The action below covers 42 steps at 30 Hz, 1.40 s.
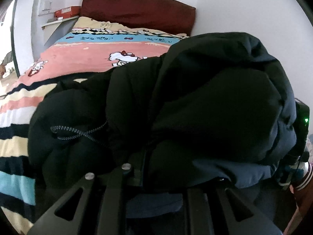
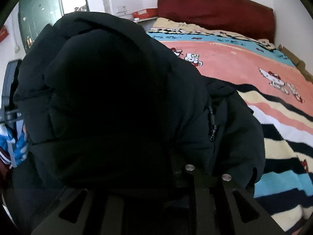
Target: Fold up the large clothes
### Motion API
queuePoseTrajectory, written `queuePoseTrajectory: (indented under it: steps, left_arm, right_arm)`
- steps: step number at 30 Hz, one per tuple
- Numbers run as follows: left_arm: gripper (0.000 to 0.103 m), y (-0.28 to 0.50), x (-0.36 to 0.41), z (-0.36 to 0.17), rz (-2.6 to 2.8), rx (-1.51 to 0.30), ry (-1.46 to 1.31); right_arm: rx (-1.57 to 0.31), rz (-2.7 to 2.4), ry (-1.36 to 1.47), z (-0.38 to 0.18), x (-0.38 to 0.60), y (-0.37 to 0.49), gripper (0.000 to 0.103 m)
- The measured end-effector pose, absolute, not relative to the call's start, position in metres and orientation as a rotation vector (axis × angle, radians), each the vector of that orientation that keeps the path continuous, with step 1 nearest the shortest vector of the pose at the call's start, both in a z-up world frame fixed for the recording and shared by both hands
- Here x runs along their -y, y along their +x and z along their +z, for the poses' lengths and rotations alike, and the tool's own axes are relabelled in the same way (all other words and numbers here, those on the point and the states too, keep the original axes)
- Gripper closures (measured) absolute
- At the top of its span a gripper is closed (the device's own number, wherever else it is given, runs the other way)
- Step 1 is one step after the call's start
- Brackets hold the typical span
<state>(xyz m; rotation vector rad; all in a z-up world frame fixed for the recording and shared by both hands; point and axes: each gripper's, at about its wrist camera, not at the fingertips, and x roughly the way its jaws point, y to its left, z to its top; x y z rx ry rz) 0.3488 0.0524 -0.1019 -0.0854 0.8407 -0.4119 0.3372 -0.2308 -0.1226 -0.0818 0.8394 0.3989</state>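
Holding the puffy black coat (image 1: 176,101) above the bed (image 1: 88,58), left gripper (image 1: 156,178) and right gripper (image 2: 148,178) look buried in it; grip cannot be told; lower it flat, slowly.

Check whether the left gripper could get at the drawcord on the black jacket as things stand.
Probably not right away: the left gripper looks buried in the black jacket. The drawcord lies exposed on top, to its left, so nothing covers it once freed.

1. A home bedroom: a bed (image 1: 82,58) fills the room, spread with a pink, blue and striped cartoon-cat blanket (image 2: 244,62).
2. A dark red headboard (image 2: 215,9) stands against white walls.
3. A red box (image 1: 66,11), probably a shoebox, sits on a bedside shelf (image 1: 58,22).
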Motion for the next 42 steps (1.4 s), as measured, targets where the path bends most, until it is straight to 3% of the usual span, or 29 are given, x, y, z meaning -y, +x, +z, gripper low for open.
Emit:
queuePoseTrajectory:
  steps: [5, 9, 12, 15, 21, 26, 35, 42]
  left_arm:
    - [0.087, 0.340, -0.047, -0.094, -0.407, -0.841, -0.027]
    - [0.080, 0.328, -0.044, -0.087, -0.386, -0.829, 0.007]
    - [0.067, 0.319, -0.042, -0.086, -0.388, -0.828, 0.018]
    - [0.067, 0.308, -0.043, -0.088, -0.392, -0.821, 0.019]
    - [0.067, 0.285, -0.057, -0.084, -0.421, -0.878, -0.040]
    - [0.067, 0.284, -0.067, -0.045, -0.442, -0.828, -0.074]
    - [0.065, 0.371, -0.052, 0.016, -0.388, -0.758, -0.138]
    - [0.065, 0.437, -0.029, 0.013, -0.381, -0.770, -0.171]
  right_arm:
    - [-0.811, 0.455, -0.146, -0.114, 0.230, 0.327, 0.054]
    - [-0.794, 0.474, -0.139, -0.112, 0.236, 0.320, 0.049]
    - [-0.785, 0.476, -0.111, -0.109, 0.243, 0.312, 0.044]
    - [-0.787, 0.463, -0.097, -0.107, 0.246, 0.306, 0.037]
    - [-0.802, 0.444, -0.068, -0.102, 0.256, 0.290, 0.037]
    - [-0.797, 0.453, -0.063, -0.082, 0.262, 0.278, 0.037]
    - [-0.676, 0.435, -0.056, -0.003, 0.235, 0.328, 0.037]
    - [-0.670, 0.411, 0.016, 0.007, 0.204, 0.403, 0.036]
